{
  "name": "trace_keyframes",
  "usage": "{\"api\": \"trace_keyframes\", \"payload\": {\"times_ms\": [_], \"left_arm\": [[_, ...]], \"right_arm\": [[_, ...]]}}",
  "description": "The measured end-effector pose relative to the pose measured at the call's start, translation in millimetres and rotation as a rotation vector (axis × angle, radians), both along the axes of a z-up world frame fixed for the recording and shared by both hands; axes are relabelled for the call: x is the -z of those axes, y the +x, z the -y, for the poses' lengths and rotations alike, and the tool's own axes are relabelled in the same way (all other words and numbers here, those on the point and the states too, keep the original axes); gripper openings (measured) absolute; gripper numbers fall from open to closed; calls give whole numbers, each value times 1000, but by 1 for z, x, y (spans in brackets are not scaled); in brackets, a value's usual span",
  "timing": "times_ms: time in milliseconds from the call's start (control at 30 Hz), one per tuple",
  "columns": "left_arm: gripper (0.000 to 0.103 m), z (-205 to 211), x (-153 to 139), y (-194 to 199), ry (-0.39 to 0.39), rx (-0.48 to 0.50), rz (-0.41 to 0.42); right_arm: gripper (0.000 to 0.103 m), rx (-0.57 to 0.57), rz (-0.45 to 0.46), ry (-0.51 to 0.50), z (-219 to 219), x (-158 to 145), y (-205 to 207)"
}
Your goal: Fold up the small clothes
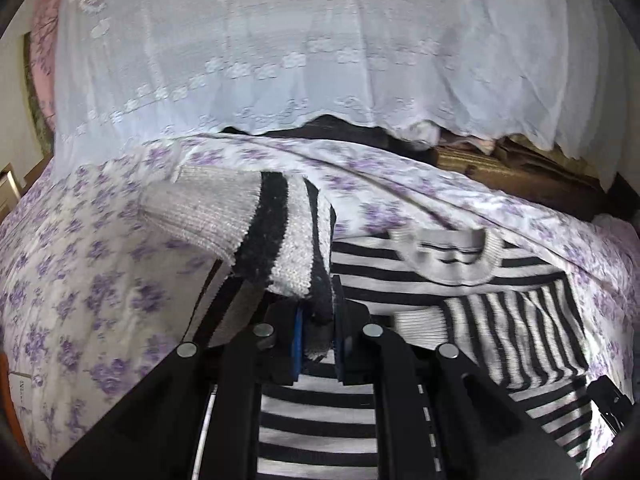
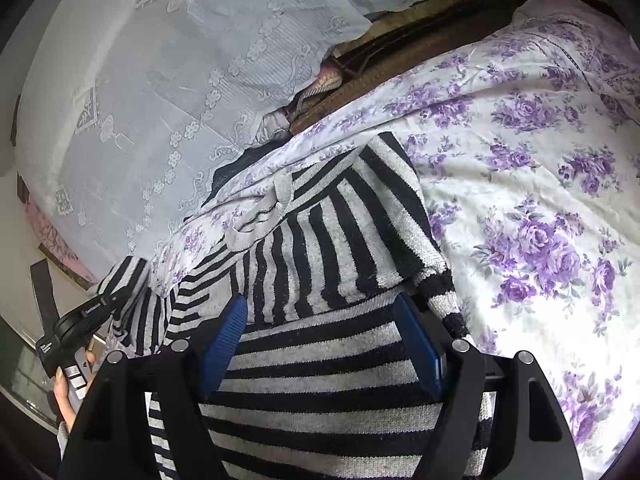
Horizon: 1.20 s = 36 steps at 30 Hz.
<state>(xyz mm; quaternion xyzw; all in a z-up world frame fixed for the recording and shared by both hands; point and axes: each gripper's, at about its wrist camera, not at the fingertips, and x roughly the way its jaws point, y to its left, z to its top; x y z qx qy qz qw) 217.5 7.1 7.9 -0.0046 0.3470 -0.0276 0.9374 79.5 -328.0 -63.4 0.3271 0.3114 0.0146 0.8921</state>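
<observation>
A small black-and-white striped knit sweater (image 1: 360, 276) lies on the purple-flowered bedsheet (image 1: 80, 280). My left gripper (image 1: 318, 344) is shut on the sweater's left sleeve (image 1: 256, 232) and holds it lifted, the grey cuff pointing left. The collar (image 1: 452, 256) lies to the right, with the other sleeve (image 1: 516, 332) folded across the body. In the right wrist view the sweater (image 2: 320, 248) fills the middle. My right gripper (image 2: 324, 344) is open, its blue pads (image 2: 224, 340) spread wide just above the striped body. The left gripper (image 2: 76, 332) shows at the lower left.
A white lace curtain (image 1: 300, 48) hangs behind the bed. A dark wooden ledge (image 2: 400, 52) runs along the far side of the sheet (image 2: 540, 200). The sheet stretches to the right of the sweater.
</observation>
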Motion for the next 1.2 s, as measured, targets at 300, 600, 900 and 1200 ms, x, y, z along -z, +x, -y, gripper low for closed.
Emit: {"api": "trace_keyframes", "payload": {"times_ms": [300, 600, 900, 1200], "left_arm": [[11, 85, 21, -4, 43, 109, -9], [31, 129, 73, -5, 128, 178, -91], [99, 146, 71, -37, 304, 310, -16], [99, 49, 42, -43, 336, 159, 27]], "right_arm": [[76, 27, -11, 57, 14, 7, 1], [76, 43, -18, 78, 23, 10, 1], [76, 59, -20, 80, 27, 11, 1], [76, -90, 1, 193, 6, 5, 6]]}}
